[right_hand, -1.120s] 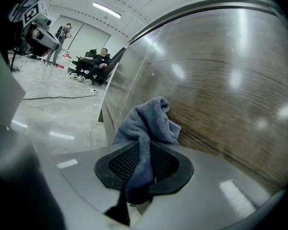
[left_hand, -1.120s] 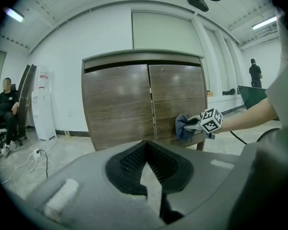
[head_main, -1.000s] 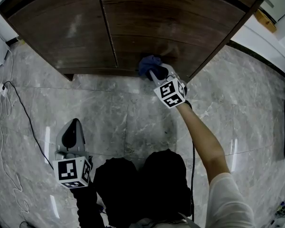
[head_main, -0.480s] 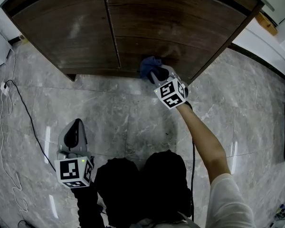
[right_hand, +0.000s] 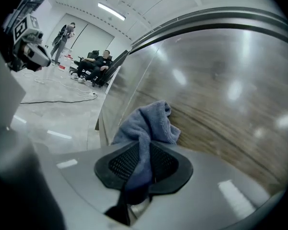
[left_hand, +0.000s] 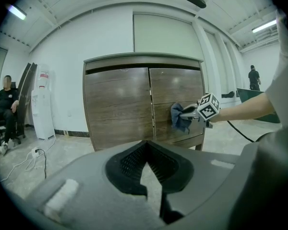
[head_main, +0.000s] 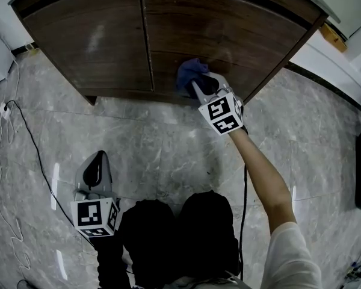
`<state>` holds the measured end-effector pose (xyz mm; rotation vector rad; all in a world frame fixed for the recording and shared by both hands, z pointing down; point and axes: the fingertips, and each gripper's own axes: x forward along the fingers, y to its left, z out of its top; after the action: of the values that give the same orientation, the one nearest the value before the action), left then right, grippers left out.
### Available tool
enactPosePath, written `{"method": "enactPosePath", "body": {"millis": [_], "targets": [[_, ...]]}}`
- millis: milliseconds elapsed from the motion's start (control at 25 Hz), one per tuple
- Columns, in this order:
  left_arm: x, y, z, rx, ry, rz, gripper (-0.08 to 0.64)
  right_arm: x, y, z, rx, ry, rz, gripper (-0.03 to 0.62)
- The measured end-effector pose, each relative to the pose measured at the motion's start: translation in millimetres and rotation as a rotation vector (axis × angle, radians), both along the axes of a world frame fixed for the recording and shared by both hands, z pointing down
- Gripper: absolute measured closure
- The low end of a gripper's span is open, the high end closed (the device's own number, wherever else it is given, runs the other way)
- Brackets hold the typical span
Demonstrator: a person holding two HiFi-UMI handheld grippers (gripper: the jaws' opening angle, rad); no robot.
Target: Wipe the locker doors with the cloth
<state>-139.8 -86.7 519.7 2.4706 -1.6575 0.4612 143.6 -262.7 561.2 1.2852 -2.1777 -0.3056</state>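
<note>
r tongs [head_main: 197, 87] w/ cloth [head_main: 188, 73] moved higher up r door [head_main: 234, 32].

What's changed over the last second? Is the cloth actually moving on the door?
The right tool, shut on the blue cloth, has slid it slightly up the right locker door, away from its bottom edge and toward the left locker door. Nothing was taken hold of or let go. The left tool stayed low over the floor, shut and empty. Both doors stayed closed.

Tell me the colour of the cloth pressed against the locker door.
Plain greyish blue. The cloth shows best in the right gripper view.
</note>
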Motion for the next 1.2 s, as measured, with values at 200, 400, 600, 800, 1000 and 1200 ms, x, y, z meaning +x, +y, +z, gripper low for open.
{"method": "enactPosePath", "body": {"millis": [200,400,600,800,1000,1200], "targets": [[0,1,-4,0.011,0.013,0.003,0.560,-8,-4,-47,0.071,0.017,-0.023,0.517],[-1,2,-8,0.020,0.025,0.001,0.560,-14,-6,-82,0.120,0.056,-0.043,0.517],[-1,3,-10,0.024,0.036,0.005,0.560,-19,-9,-113,0.137,0.036,-0.056,0.517],[-1,4,-9,0.021,0.046,0.006,0.560,-26,-11,-142,0.158,0.052,-0.068,0.515],[-3,3,-10,0.024,0.056,0.005,0.560,-33,-15,-177,0.193,0.032,-0.066,0.515],[-7,2,-10,0.023,0.059,-0.002,0.560,-38,-17,-214,0.253,0.011,-0.058,0.515]]}}
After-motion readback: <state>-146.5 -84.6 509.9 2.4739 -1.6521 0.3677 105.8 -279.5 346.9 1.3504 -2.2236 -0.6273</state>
